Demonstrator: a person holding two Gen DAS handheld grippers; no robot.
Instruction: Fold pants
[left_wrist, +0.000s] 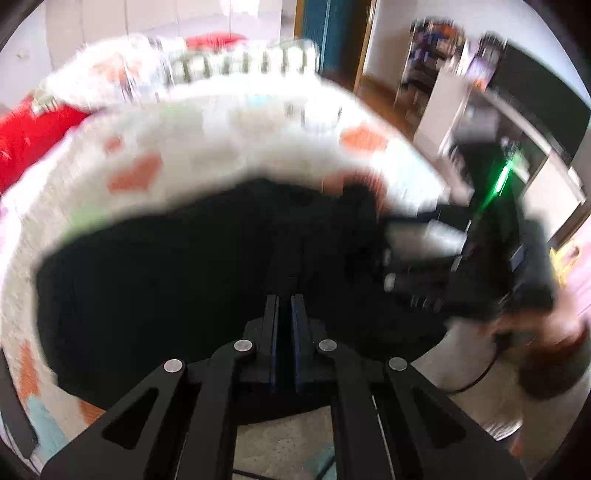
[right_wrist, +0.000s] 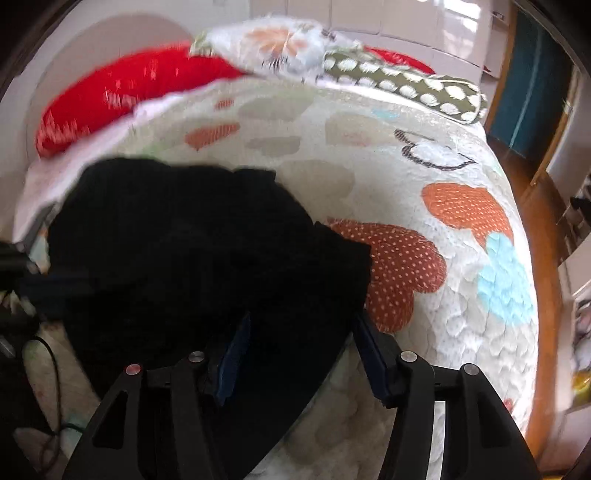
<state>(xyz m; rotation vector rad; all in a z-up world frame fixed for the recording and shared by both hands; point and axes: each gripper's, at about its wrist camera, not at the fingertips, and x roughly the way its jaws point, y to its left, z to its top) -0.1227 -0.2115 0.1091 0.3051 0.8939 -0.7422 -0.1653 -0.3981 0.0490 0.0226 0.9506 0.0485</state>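
Black pants (right_wrist: 207, 258) lie bunched on the bed's quilt (right_wrist: 424, 166), near its front edge. Over them, the right gripper (right_wrist: 299, 321) stands spread wide, cloth between its fingers. Its partner, the left gripper (left_wrist: 284, 299), is nearly closed; whether it pinches cloth is unclear.

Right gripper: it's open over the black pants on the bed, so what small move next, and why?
Probably close the right gripper on the pants. Its fingers stand apart with dark cloth between them, while the left gripper looks nearly closed over the same fabric. Gripping both sides should let you lift the fold over the quilt.
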